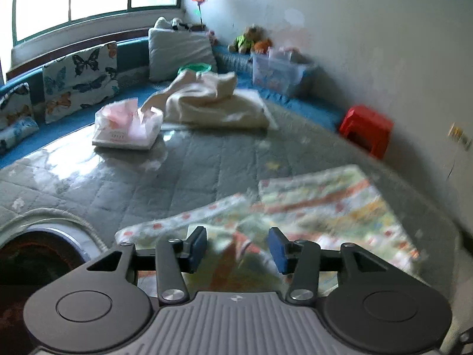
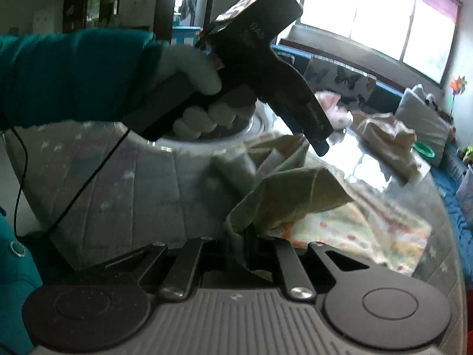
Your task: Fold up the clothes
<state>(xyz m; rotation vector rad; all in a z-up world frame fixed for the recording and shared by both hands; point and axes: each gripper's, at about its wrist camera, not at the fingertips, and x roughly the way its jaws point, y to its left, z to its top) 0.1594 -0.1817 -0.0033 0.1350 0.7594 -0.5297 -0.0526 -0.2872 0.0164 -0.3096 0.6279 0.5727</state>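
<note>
A patterned garment (image 1: 319, 207) in white, green and orange lies partly folded on the glass-topped quilted table (image 1: 177, 171). My left gripper (image 1: 236, 248) is open just above its near edge, blue pads apart with nothing between them. In the right wrist view my right gripper (image 2: 245, 236) is shut on a raised fold of the same garment (image 2: 283, 201), lifted off the table. The left gripper (image 2: 266, 68), held by a white-gloved hand, shows above the garment in that view.
A cream pile of clothes (image 1: 212, 103) and a pink-and-white plastic bag (image 1: 127, 124) sit at the table's far side. Butterfly cushions (image 1: 79, 77), a grey pillow (image 1: 177, 50), a clear storage box (image 1: 278, 68) and a red stool (image 1: 366, 130) line the blue bench.
</note>
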